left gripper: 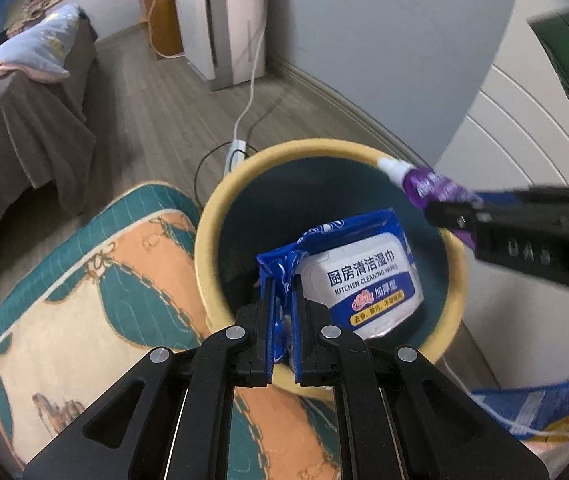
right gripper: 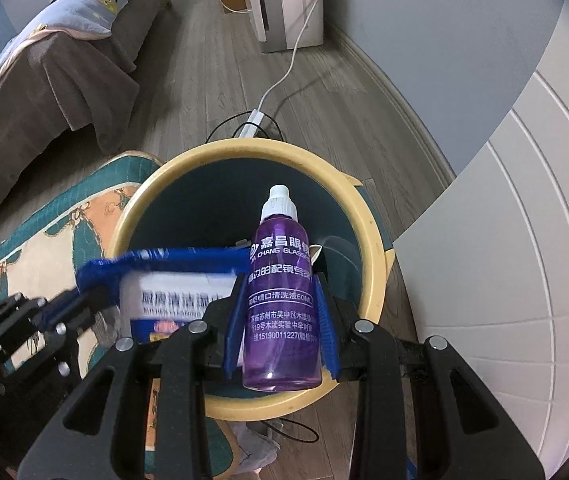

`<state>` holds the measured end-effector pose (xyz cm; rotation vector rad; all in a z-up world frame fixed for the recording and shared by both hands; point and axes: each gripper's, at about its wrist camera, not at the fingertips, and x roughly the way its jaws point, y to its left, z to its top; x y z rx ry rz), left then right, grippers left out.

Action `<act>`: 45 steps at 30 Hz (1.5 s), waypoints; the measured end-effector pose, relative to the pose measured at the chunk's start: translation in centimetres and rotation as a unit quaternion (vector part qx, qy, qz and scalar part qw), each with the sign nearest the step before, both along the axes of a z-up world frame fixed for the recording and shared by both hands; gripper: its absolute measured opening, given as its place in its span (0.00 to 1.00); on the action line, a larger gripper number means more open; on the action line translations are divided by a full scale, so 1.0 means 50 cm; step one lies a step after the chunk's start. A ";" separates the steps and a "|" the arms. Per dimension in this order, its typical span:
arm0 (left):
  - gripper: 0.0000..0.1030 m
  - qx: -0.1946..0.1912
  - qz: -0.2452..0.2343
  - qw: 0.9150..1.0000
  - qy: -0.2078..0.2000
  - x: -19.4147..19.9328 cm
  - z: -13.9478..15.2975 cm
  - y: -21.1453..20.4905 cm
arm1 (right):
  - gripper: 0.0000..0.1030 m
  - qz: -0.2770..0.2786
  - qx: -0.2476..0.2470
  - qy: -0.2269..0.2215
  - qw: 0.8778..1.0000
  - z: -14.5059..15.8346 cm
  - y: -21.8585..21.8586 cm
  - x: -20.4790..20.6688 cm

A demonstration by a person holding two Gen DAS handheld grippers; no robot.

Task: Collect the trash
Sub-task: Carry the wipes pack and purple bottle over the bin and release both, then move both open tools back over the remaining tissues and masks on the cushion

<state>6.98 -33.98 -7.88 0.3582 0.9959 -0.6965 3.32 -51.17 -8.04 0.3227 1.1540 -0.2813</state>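
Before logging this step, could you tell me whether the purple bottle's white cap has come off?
No, the white cap sits on the purple bottle, which the right gripper holds over the bin.

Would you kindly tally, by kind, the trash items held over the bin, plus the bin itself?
Wet-wipe packs: 1
Purple bottles: 1
Yellow-rimmed bins: 1
Total: 3

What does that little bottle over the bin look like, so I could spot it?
Find the yellow-rimmed bin beside the patterned rug. Above its mouth, the right gripper clamps a small purple bottle. Unlike the blue wipes packet nearby, it is see-through, white-capped, with white lettering.
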 end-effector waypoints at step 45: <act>0.95 -0.044 0.129 0.982 -0.132 -0.090 0.229 0.386 | 0.94 0.078 -0.070 -0.098 0.990 0.150 0.246 -0.066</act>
